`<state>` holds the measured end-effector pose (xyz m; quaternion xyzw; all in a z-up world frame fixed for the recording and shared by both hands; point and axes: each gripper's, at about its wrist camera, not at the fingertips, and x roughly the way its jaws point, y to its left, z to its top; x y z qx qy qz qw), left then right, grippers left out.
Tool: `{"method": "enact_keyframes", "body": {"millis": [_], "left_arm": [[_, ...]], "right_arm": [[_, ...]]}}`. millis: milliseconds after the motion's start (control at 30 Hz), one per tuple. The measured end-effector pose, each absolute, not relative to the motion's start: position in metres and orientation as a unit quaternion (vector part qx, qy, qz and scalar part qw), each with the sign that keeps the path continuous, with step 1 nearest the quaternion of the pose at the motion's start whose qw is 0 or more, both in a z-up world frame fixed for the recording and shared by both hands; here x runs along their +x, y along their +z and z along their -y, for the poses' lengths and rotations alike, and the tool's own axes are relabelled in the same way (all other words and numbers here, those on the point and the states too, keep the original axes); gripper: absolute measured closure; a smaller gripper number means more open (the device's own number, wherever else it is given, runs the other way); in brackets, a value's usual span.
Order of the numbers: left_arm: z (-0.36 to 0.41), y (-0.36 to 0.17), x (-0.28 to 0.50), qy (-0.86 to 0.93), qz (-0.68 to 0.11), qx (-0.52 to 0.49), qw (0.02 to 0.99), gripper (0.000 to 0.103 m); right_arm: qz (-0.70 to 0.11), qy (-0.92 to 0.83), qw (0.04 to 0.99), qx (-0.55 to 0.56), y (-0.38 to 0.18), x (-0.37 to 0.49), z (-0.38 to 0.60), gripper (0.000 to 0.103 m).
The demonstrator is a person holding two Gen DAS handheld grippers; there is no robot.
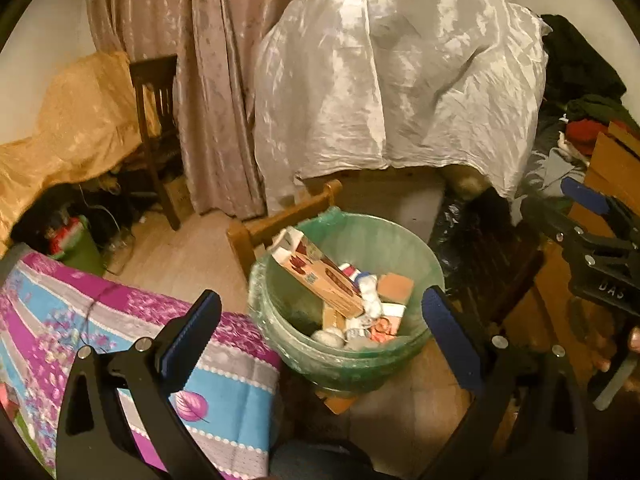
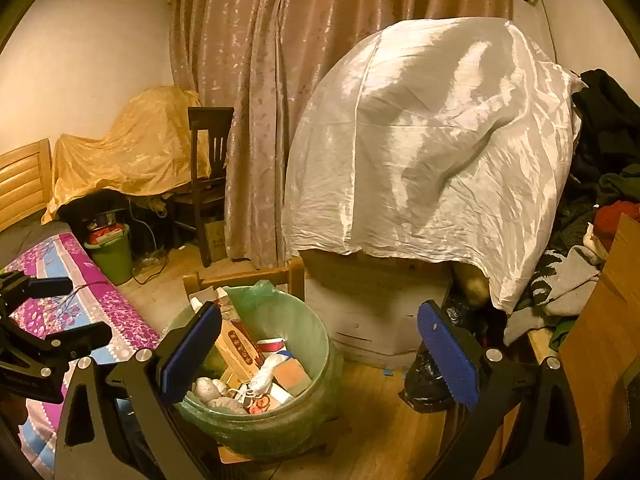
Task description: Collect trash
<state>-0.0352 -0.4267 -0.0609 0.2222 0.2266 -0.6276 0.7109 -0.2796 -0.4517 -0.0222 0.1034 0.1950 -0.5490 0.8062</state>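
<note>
A round trash bin with a green liner (image 1: pixel 416 248) (image 2: pixel 316 332) stands on a low wooden stool (image 1: pixel 276 220) beside the bed. Inside lie a long cardboard box (image 1: pixel 320 280) (image 2: pixel 240 348), white crumpled wads (image 1: pixel 328 336) (image 2: pixel 206 388), and small packets. My left gripper (image 1: pixel 320 320) hangs open just above and in front of the bin, with nothing between its blue pads. In the right wrist view the left gripper (image 2: pixel 90 310) shows over the bed. My right gripper (image 2: pixel 320 344) is also open and empty, to the right of the bin, and shows at the edge of the left wrist view (image 1: pixel 548 200).
A bed with a purple and blue floral cover (image 1: pixel 120 320) (image 2: pixel 80 280) lies left. Behind the bin a large heap sits under a white cloth (image 1: pixel 400 80) (image 2: pixel 432 152). A black bag (image 2: pixel 424 384) lies on the wooden floor. Clothes (image 2: pixel 568 280) and a brown board (image 2: pixel 600 340) crowd the right. A small green bin (image 2: pixel 112 256) stands far left.
</note>
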Motion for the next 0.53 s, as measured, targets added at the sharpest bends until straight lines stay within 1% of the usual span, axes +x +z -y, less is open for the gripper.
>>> {"method": "enact_keyframes", "body": {"millis": [100,233,367,533], "left_arm": [[0.425,-0.059,-0.042,-0.621,-0.200,0.230,0.722,0.006],[0.425,-0.057,-0.044,-0.606,-0.190,0.234,0.736,0.006],[0.424,-0.057,-0.039,-0.588,-0.197,0.235,0.749,0.006],[0.422,-0.052,-0.033,-0.592,-0.219,0.213,0.746,0.006]], "right_arm": [[-0.194,-0.552,0.804,0.107,-0.024,-0.282,0.453,0.005],[-0.193,-0.557,0.801,0.107,-0.025,-0.282,0.453,0.005],[-0.190,-0.561,0.798,0.112,-0.027,-0.283,0.454,0.005],[-0.192,-0.561,0.797,0.115,-0.029,-0.281,0.454,0.005]]}}
